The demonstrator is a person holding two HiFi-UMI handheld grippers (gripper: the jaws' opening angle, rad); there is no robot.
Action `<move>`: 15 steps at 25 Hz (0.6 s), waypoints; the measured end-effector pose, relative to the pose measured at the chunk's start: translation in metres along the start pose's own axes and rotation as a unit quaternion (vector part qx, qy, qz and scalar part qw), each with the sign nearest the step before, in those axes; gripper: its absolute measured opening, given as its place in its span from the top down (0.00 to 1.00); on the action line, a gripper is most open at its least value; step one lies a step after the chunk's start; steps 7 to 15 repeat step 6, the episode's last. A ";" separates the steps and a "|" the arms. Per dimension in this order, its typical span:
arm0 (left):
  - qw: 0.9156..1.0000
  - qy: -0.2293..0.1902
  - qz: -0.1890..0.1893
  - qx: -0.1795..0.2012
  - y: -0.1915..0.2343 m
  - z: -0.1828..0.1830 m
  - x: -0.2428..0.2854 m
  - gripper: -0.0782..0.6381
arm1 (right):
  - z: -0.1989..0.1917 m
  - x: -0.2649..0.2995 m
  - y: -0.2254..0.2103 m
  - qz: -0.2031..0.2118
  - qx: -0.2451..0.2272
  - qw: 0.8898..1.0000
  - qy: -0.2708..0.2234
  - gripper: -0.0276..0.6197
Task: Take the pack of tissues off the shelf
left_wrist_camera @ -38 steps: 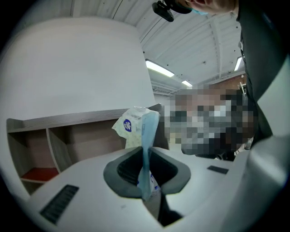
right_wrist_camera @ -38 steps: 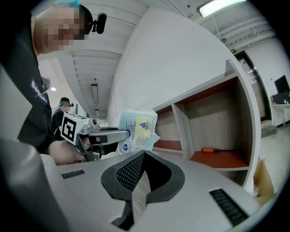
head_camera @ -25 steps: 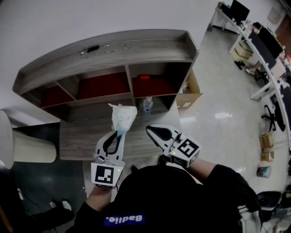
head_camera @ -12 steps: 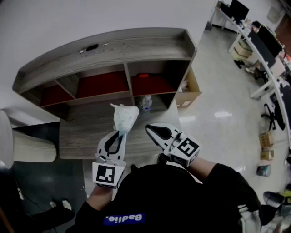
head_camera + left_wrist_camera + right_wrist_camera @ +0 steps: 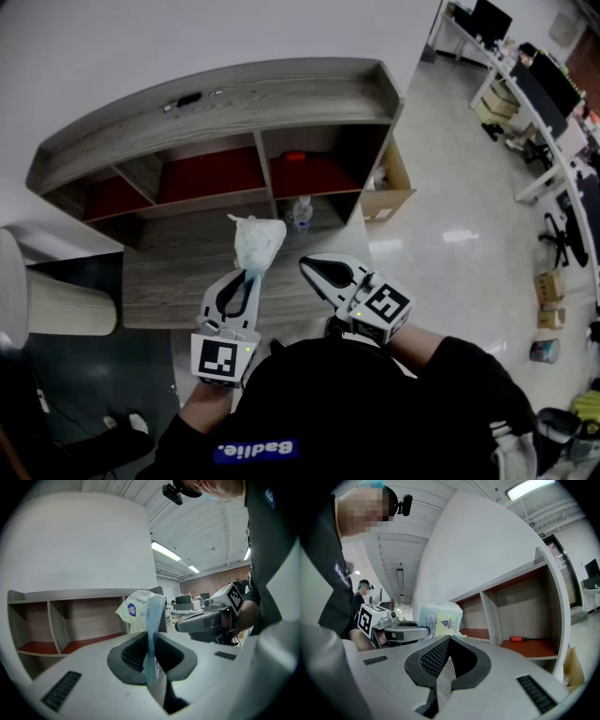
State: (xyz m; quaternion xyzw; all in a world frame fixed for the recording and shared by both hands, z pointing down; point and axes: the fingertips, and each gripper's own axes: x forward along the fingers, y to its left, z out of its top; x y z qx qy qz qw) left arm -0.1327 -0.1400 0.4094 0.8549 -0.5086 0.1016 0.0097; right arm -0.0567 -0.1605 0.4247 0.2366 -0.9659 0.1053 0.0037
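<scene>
The pack of tissues (image 5: 256, 240) is a white plastic-wrapped bundle with a blue round logo. It is held up in the air in front of the wooden shelf (image 5: 234, 98). My left gripper (image 5: 247, 274) is shut on the pack's lower sealed edge. In the left gripper view, the pack (image 5: 139, 609) rises above the left gripper (image 5: 151, 638), with its thin flap pinched between the jaws. My right gripper (image 5: 307, 265) hovers just right of the pack, shut and holding nothing. The right gripper view shows the right gripper (image 5: 449, 639) with its tips together, and beyond it the pack (image 5: 440, 619) and the left gripper (image 5: 401, 632).
A clear water bottle (image 5: 302, 214) stands on the lower wooden surface in front of the shelf. A red-handled tool (image 5: 520, 639) lies in the right compartment on its red floor. A cardboard box (image 5: 394, 187) sits at the shelf's right end, and a pale cylinder (image 5: 56, 305) stands at the left.
</scene>
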 end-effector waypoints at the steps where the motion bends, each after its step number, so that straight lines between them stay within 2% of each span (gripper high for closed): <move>1: 1.000 0.000 0.000 0.000 0.000 0.000 0.000 0.84 | 0.000 0.000 0.000 0.000 0.000 1.000 0.000 0.92; 15: 1.000 0.003 0.000 -0.003 0.000 -0.001 0.000 0.84 | 0.000 0.000 0.000 -0.001 0.004 1.000 0.001 0.92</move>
